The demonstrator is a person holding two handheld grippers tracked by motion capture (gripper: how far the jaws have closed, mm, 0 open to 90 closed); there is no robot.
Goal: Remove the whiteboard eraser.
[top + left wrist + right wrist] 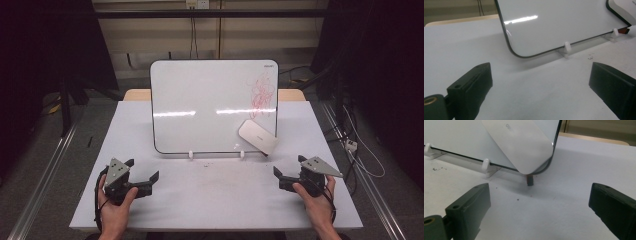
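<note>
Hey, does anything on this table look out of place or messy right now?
Yes: red scribbles mark the whiteboard's upper right, and the white eraser sits tilted over its lower right corner.

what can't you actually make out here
- The small dark thing under the eraser: right gripper view, mostly hidden by the eraser.
- Logo on the whiteboard, top right corner: high view, too small to read.
- Red scribble: high view, too blurred to read.

light: overhead, table (215,200) bright, surroundings dark
glare: two streaks on whiteboard (200,100)
shadow: soft, under board
focus: gripper views soft, jaws blurred
</note>
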